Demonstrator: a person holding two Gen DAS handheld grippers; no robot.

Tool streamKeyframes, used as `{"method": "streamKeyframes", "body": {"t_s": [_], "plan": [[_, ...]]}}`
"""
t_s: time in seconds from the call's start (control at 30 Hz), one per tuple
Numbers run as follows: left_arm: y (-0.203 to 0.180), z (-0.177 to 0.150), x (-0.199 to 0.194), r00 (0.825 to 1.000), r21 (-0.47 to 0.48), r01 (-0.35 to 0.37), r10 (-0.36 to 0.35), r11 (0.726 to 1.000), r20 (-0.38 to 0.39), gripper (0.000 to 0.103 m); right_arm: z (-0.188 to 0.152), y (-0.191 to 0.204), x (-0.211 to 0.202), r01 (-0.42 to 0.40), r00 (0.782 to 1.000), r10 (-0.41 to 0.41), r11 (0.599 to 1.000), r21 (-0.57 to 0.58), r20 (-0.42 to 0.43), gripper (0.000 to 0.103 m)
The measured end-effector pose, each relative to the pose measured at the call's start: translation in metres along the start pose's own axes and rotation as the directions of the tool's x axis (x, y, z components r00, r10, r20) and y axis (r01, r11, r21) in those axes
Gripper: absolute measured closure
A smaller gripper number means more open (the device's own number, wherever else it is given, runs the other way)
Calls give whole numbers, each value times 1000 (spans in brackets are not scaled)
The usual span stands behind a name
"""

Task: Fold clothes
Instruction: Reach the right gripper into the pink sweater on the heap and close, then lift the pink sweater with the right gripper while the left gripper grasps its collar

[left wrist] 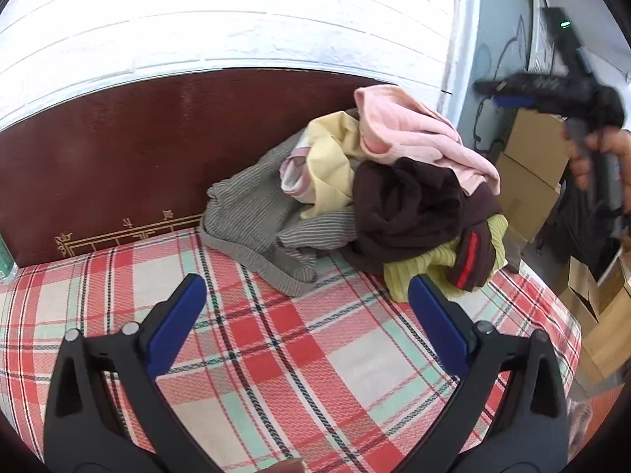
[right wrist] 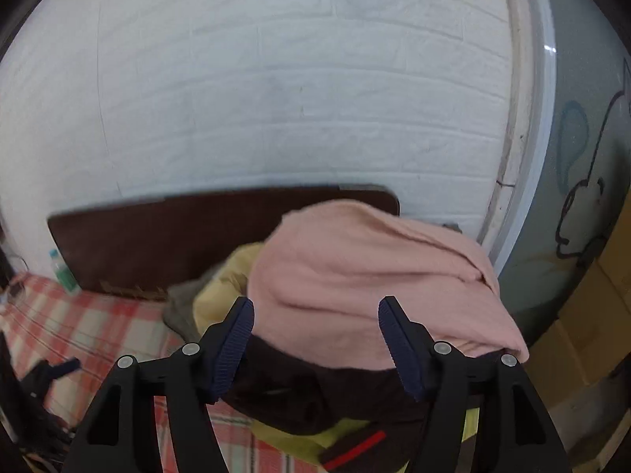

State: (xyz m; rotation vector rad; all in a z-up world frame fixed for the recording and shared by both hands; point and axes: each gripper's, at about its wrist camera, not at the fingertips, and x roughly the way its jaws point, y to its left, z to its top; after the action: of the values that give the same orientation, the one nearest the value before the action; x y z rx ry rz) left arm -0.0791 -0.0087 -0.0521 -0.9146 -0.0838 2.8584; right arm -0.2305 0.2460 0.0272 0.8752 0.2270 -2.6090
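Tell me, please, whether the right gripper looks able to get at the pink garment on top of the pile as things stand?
Probably yes. The right gripper is open and faces the pink garment, which lies uncovered on top of the clothes pile, with nothing between them.

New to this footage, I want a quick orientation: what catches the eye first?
A jumbled heap of clothes at the bed's far right corner, pink garment on top. Beneath lies the red plaid bedcover. The right gripper hangs open before the heap.
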Motion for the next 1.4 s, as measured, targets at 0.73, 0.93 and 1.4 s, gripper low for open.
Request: {"method": "streamKeyframes", "body": {"t_s": [0.73,0.93,1.4], "plan": [[-22,50,78,990,-51,116,-120,992,-74,0,55,-17,183,33,985,-69,975,-220,-155,97],[-33,60,85,989,-37,131,-133,991,-57,0,52,-85,89,-160,987,160,987,8,25,98],[-143,107,137,983,203,176,-184,963,22,7,-18,-138,1,-263,961,245,952,156,125,98]]}}
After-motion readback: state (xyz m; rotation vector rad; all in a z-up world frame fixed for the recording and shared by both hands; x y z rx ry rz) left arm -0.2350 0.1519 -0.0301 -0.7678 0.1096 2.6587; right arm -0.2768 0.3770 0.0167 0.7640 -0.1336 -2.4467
